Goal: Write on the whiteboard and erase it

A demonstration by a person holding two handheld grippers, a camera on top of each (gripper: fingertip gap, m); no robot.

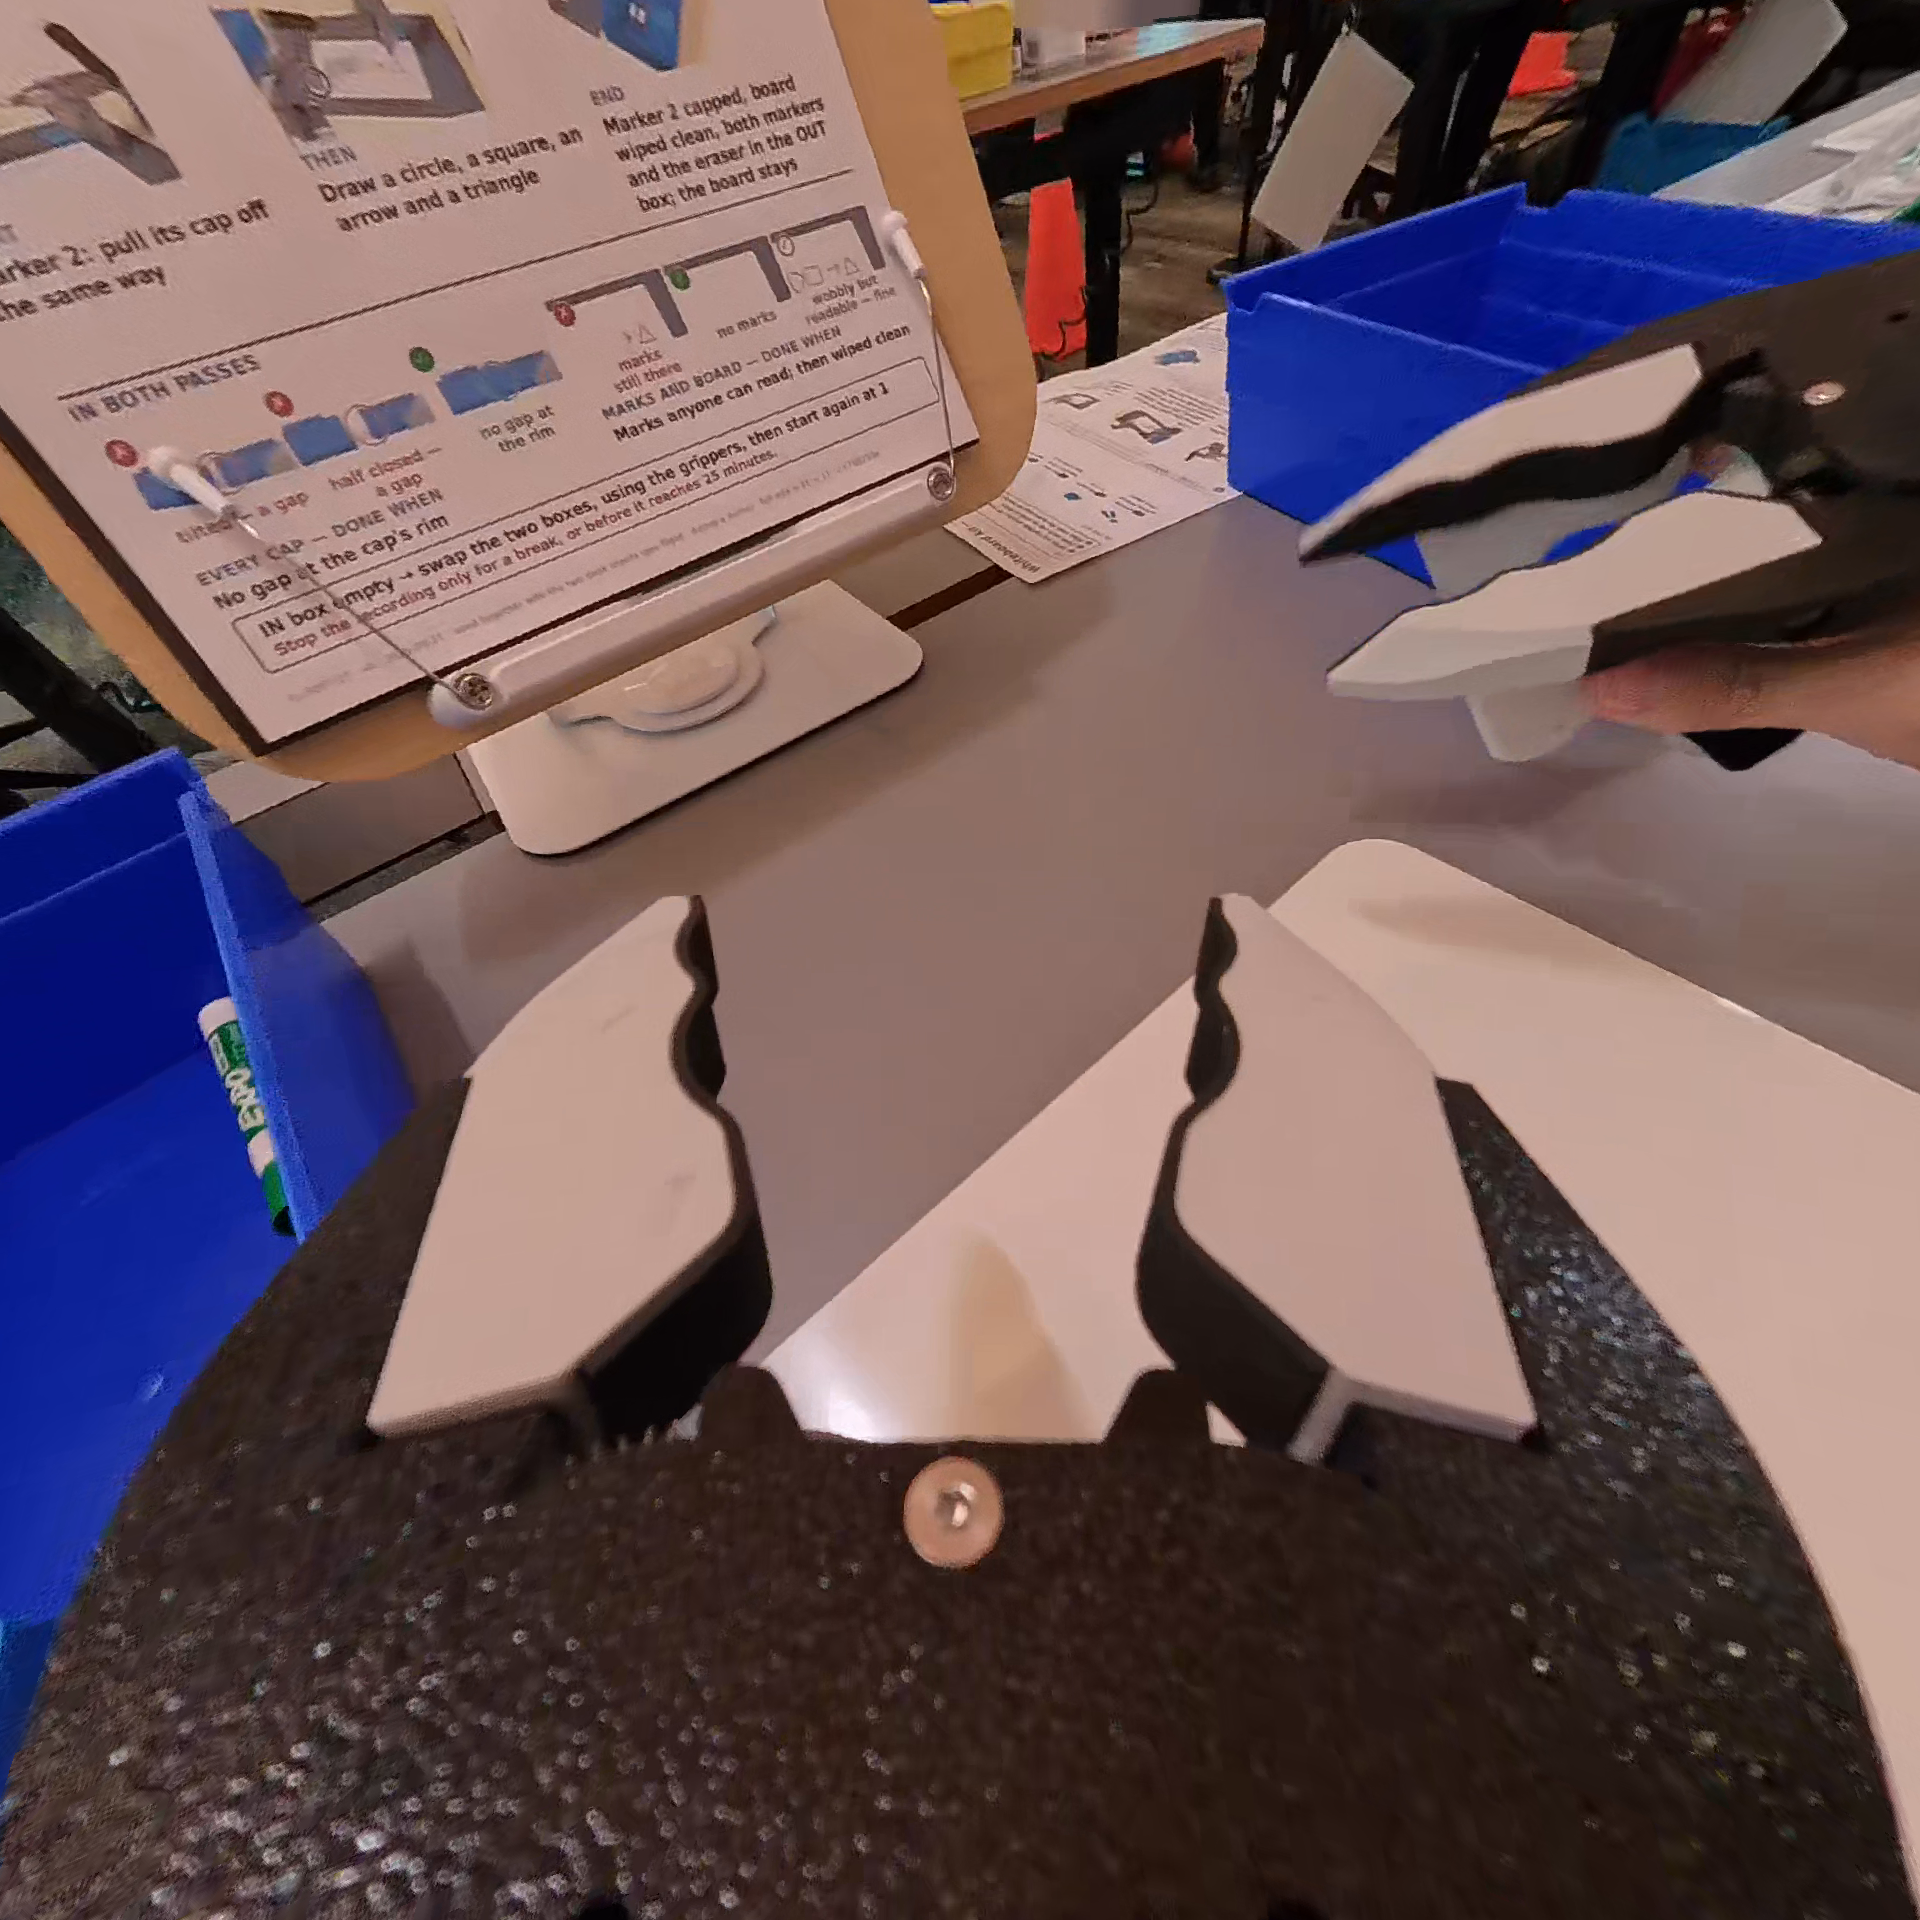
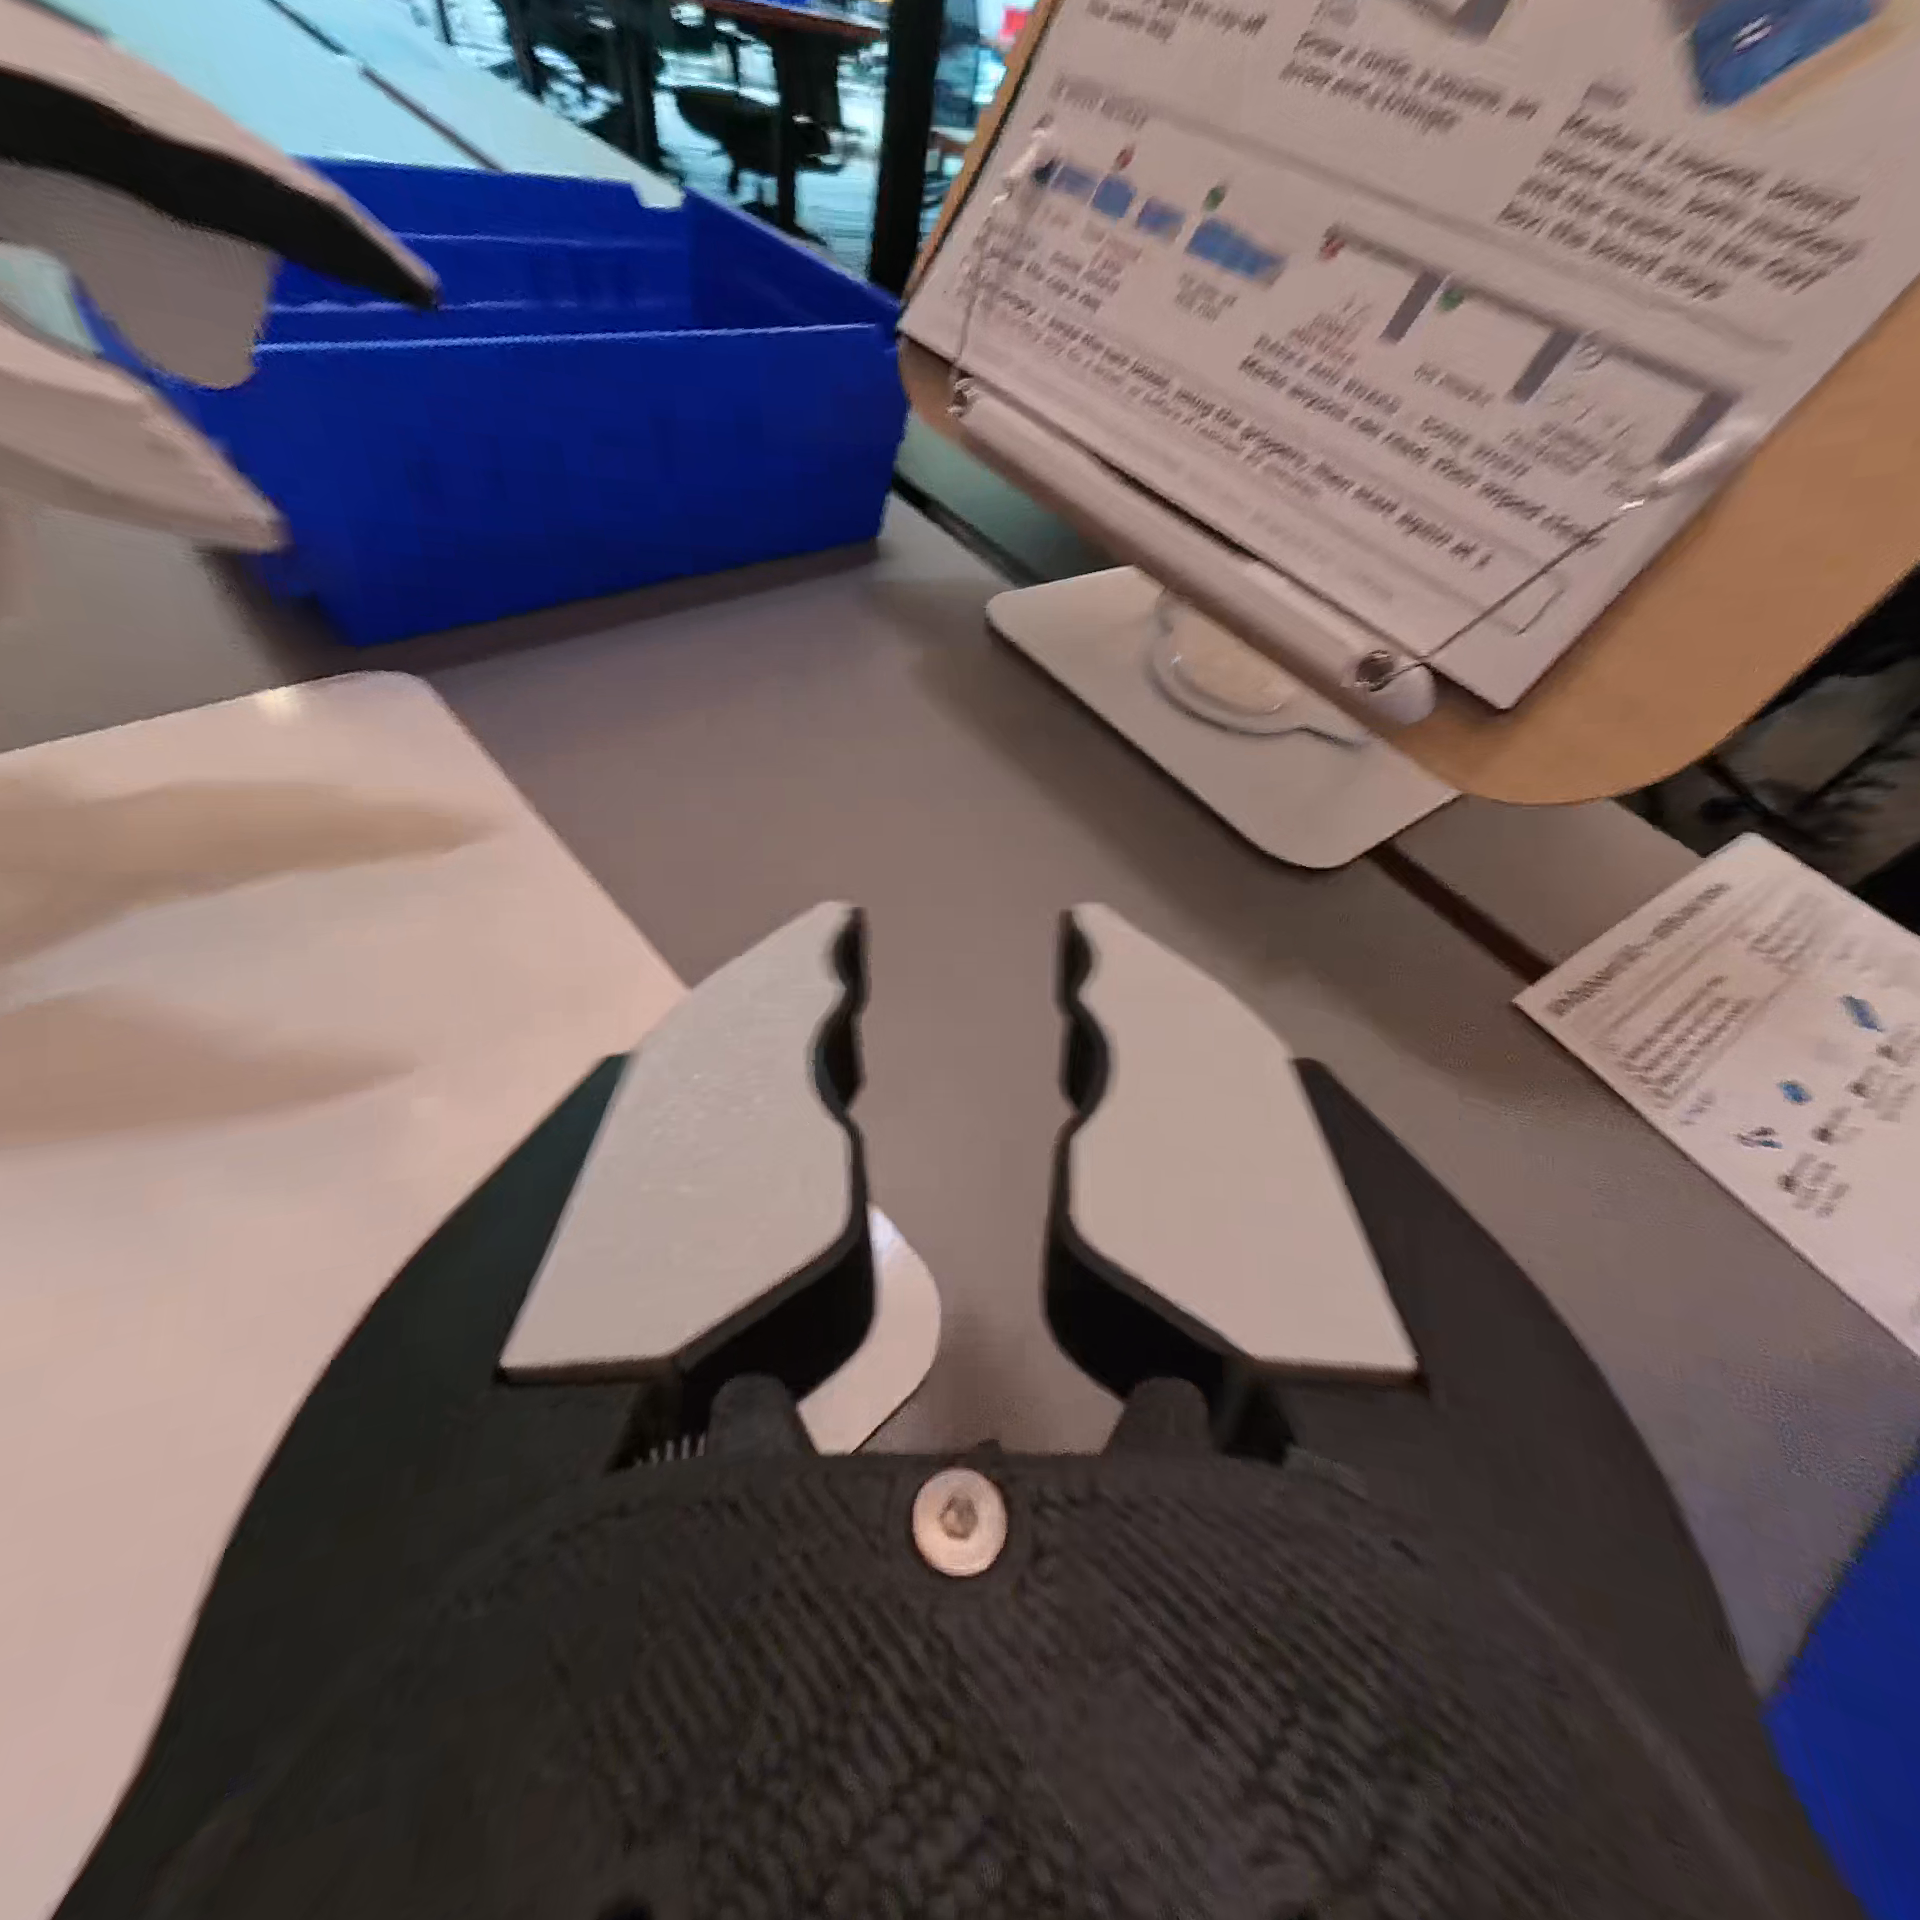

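The table (image 1: 935, 831) is plain grey. On it lies a white, glossy whiteboard (image 1: 1558, 1091). Left of the whiteboard stands a bright blue bin (image 1: 114, 1039) holding a marker (image 1: 241, 1101) with a white and green barrel. Beyond the whiteboard on the right stands a second blue bin (image 1: 1403, 343). Behind the whiteboard, a tan board (image 1: 997, 312) on a white stand (image 1: 727, 707) carries a white sheet with black print and blue, red and green marks. Both grippers, left (image 1: 956, 935) and right (image 2: 961, 935), have light grey fingers with black inner edges on speckled black bodies.
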